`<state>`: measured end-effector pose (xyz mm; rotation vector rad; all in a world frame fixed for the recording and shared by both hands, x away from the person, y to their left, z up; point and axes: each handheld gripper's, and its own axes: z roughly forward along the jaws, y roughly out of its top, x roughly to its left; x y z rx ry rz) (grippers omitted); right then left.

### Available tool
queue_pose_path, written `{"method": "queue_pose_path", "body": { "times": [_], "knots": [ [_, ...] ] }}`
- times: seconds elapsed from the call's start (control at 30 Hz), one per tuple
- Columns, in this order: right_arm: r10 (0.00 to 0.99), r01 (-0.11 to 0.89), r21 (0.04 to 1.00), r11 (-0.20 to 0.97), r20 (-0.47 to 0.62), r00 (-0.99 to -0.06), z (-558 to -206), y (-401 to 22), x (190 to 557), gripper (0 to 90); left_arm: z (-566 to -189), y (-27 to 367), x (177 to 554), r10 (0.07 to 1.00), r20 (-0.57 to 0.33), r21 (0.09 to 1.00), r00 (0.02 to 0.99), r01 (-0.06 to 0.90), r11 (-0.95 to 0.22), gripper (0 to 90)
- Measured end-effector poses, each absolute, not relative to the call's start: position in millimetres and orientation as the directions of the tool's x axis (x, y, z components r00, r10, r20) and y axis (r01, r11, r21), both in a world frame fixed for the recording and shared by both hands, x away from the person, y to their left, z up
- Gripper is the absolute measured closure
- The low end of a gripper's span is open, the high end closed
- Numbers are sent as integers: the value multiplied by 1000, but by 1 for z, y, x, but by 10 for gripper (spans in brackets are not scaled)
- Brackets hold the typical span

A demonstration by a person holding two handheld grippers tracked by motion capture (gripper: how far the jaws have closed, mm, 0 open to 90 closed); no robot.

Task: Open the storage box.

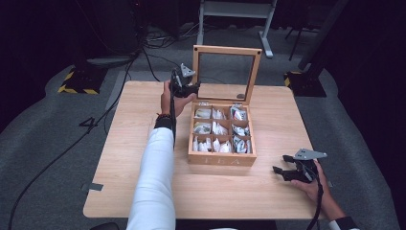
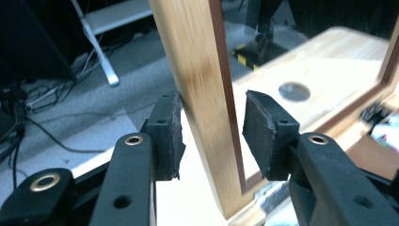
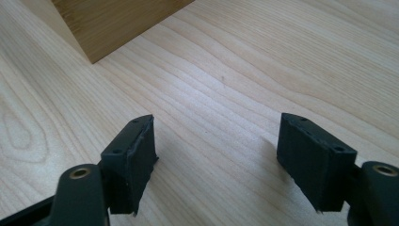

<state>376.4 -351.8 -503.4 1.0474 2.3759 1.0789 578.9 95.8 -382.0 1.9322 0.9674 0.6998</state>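
– Looking at the edges first: where do we have the left tool (image 1: 195, 87)?

– We have it at the left rail of the lid (image 1: 197, 67), which stands upright at the back of the wooden box (image 1: 221, 159). In the left gripper view that rail runs up between the two pads (image 2: 169, 136), and we read them as closed against it, one on each face.

– And the right tool (image 1: 282, 164)?

– It rests low on the table (image 1: 115, 182), near the right front edge. Its jaws stand wide apart with nothing between them but bare wood. In the right gripper view a corner of the box sits ahead, apart from the pads.

– How much room do we have?

– The box sits about mid-table. We see open table to its left, to its right and in front. Behind the lid there is a narrow strip before the far edge, with a round hole (image 1: 240, 96) in it that shows through the glass.

– What do we count?

– One box, one lid and two tools. The box has nine compartments (image 1: 203, 127), three rows of three, and they hold tea bags (image 1: 219, 128); how many bags we cannot tell
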Motion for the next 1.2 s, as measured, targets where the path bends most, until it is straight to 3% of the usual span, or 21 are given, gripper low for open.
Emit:
{"method": "queue_pose_path", "body": {
  "times": [0.33,0.67,0.9,1.2],
  "knots": [
    [737,488,751,444,4,-676,-503,-352,377,287,-414,99,574,805,106,822,583,404,-401,585],
    [735,486,750,448,1,-679,-503,-352,376,284,-425,104,560,778,97,806,620,410,-427,529],
    [733,484,750,451,-1,-681,-503,-352,376,280,-410,118,537,746,151,761,649,405,-507,321],
    [741,488,748,449,-7,-671,-504,-352,376,254,-395,140,499,717,177,737,674,392,-551,229]
  ]
}}
